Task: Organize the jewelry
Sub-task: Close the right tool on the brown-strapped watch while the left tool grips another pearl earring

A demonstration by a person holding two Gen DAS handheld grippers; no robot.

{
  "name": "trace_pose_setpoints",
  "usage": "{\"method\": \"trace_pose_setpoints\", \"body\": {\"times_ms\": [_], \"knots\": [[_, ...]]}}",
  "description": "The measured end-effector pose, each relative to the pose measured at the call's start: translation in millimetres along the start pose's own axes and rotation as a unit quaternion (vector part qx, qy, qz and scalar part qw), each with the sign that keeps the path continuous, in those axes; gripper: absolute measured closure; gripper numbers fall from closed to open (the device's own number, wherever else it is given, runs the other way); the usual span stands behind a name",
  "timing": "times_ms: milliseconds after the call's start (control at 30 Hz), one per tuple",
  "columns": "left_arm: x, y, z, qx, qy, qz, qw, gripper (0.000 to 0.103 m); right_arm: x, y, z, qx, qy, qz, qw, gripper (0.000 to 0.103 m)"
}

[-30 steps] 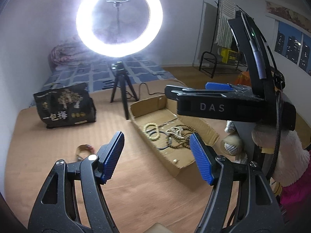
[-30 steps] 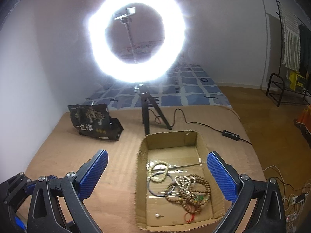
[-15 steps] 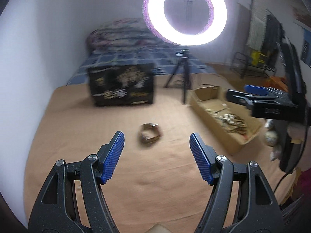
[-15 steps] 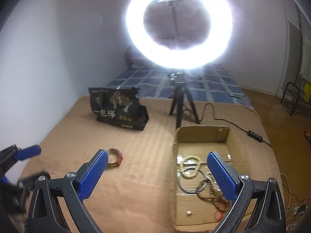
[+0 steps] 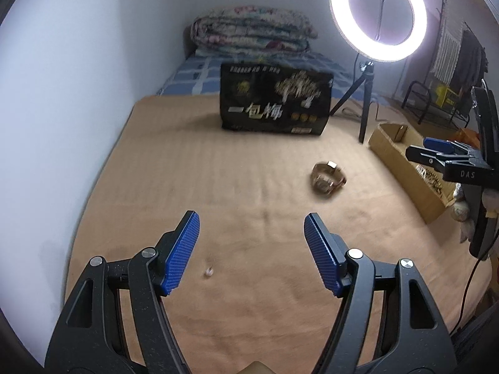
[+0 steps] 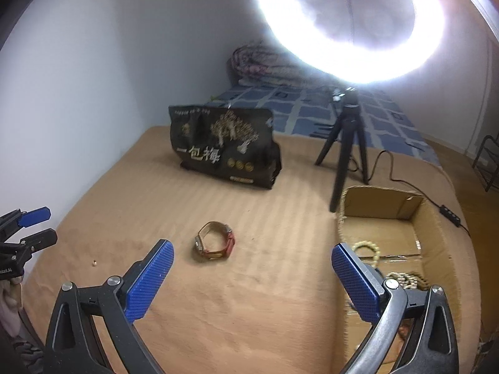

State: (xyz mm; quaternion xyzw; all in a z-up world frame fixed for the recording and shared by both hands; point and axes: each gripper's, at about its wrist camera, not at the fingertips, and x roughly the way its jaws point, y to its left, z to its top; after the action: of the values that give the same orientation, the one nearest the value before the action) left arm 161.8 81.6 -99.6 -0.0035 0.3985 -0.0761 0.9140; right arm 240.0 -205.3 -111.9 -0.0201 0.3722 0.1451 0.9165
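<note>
while both claws, left gripper and right gripper, are hanging wide and empty, watch is lying mid-mat: light, stiff strap loop, best pinched across band; tiny bead looking slippery.

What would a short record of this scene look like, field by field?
surface: tan blanket
loose items: watch lying on the blanket; tiny bead apart from it
container: cardboard box holding bead bracelets
left gripper: open, empty
right gripper: open, empty
background: black bag, ring light on a tripod
</note>
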Motion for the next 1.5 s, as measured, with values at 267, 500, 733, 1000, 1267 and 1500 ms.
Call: {"method": "trace_pose_setpoints", "body": {"times_ms": [267,500,733,1000,1267,1500], "knots": [[32.0,14.6,-27.9,-0.006,0.059,-0.019,0.9981,0.041,38.8,16.4,-13.5,-0.024,0.025,0.005,0.999,0.001],[71.2,19.3,-48.3,0.0,0.108,-0.015,0.9941,0.056,69.6,24.1,-21.7,-0.036,0.046,0.008,0.998,0.001],[83.9,43.0,-56.0,-0.032,0.115,0.002,0.9928,0.058,91.2,36.3,-24.0,-0.058,0.055,0.011,0.997,0.001],[91.9,52.4,-62.8,-0.037,0.122,0.004,0.9918,0.07,109.9,44.9,-22.6,-0.063,0.064,0.017,0.996,0.001],[96.4,52.3,-62.9,-0.032,0.12,0.008,0.9922,0.088,127.6,43.1,-16.7,-0.053,0.072,0.009,0.996,0.002],[97.0,53.2,-62.7,-0.028,0.118,0.01,0.9925,0.096,142.9,47.3,-15.7,-0.066,0.09,0.002,0.994,0.019]]}}
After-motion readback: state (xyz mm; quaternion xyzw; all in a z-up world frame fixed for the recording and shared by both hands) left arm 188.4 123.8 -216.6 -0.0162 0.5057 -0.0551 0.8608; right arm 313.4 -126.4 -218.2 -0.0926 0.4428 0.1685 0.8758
